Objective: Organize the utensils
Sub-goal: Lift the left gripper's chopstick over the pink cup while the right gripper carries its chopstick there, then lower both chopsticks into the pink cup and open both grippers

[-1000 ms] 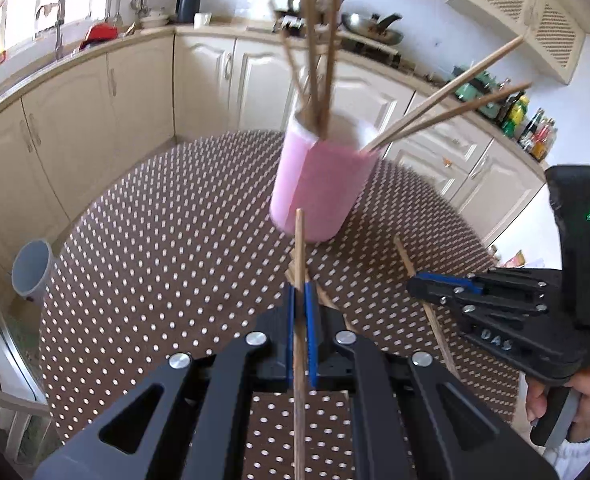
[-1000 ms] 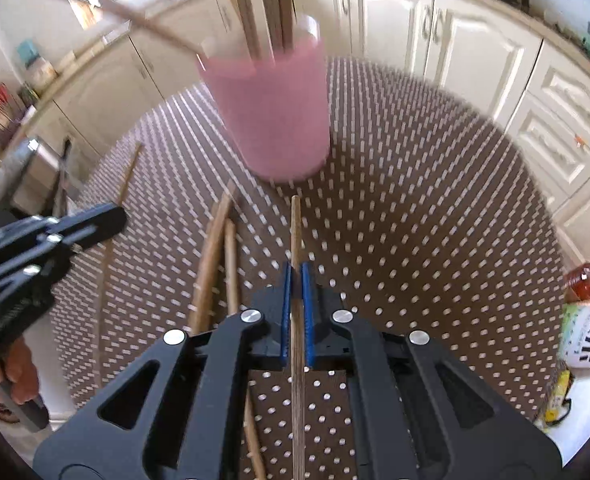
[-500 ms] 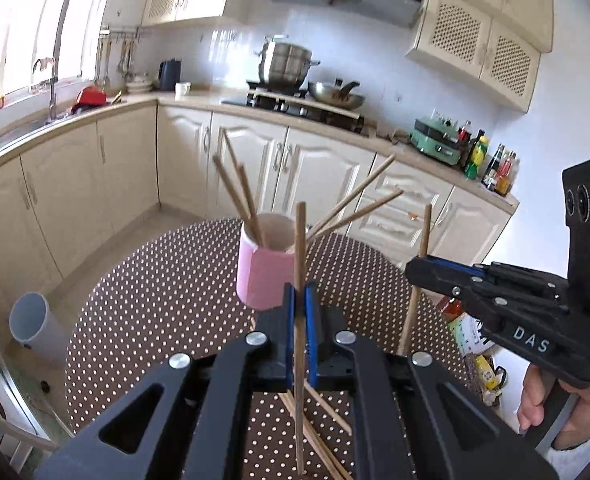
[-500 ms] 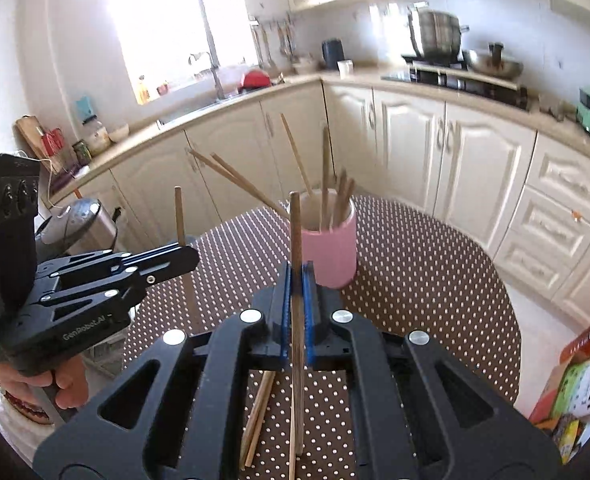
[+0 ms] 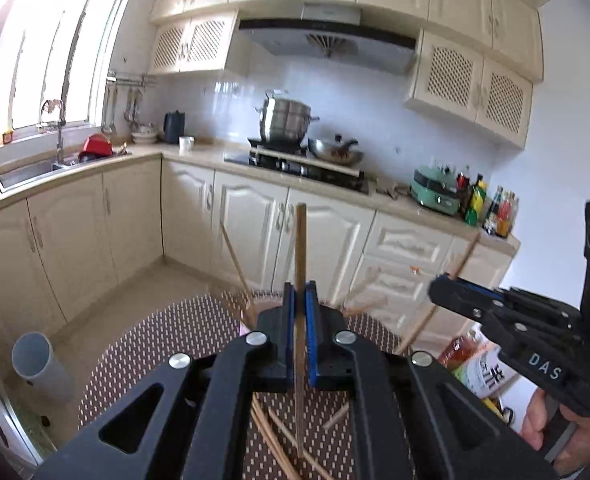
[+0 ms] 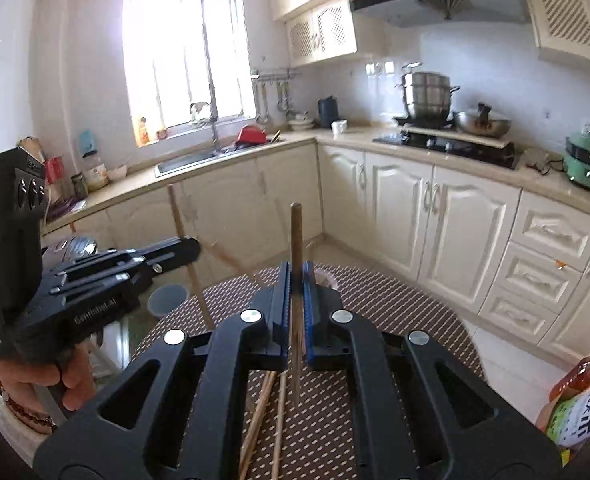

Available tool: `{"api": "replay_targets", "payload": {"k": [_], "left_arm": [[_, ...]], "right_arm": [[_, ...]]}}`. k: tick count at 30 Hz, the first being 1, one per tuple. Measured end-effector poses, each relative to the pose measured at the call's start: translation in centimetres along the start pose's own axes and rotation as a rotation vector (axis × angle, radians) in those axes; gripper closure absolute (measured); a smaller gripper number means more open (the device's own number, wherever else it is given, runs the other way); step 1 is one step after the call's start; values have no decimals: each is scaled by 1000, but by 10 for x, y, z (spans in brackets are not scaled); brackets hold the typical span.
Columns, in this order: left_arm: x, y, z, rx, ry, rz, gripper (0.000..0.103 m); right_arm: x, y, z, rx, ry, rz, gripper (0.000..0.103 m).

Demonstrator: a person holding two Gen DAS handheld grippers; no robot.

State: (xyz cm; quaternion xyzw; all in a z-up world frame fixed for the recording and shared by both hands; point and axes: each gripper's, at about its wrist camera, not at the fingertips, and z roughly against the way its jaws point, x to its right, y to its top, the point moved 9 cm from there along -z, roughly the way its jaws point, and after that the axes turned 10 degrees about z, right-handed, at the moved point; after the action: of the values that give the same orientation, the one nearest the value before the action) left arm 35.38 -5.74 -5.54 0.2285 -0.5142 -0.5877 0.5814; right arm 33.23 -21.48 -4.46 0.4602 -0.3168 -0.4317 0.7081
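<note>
My left gripper (image 5: 300, 287) is shut on a wooden chopstick (image 5: 301, 248) that stands upright between its blue pads, high above the dotted brown table (image 5: 167, 332). In the right wrist view, my right gripper (image 6: 297, 267) is likewise shut on an upright chopstick (image 6: 296, 236). Each gripper shows in the other's view, the right gripper (image 5: 441, 284) and the left gripper (image 6: 193, 246), each carrying its stick. The pink cup is almost hidden behind the fingers; a chopstick standing in it (image 5: 233, 256) leans out. Loose chopsticks (image 5: 271, 440) lie on the table below.
A grey bin (image 5: 41, 364) stands on the floor left of the table. Cream cabinets (image 6: 399, 216), a sink and a stove with pots run along the walls. A bottle and a printed bag (image 6: 579, 404) sit past the table's right edge.
Both grippers rose and tilted upward, each lifting its chopstick off the table. The pink cup dropped low in both views and is now mostly hidden behind the fingers.
</note>
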Motion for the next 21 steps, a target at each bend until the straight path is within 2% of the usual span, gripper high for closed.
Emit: {"api": "replay_targets", "payload": {"k": [11, 16, 21], "left_arm": [[21, 70, -15, 155, 34, -10, 97], [23, 90, -24, 215, 59, -17, 97], [18, 94, -37, 251, 73, -9, 97]], "right_arm": [[64, 49, -11, 130, -130, -40, 97], [67, 77, -15, 206, -138, -35, 97], [63, 89, -31, 235, -125, -22, 97]]}}
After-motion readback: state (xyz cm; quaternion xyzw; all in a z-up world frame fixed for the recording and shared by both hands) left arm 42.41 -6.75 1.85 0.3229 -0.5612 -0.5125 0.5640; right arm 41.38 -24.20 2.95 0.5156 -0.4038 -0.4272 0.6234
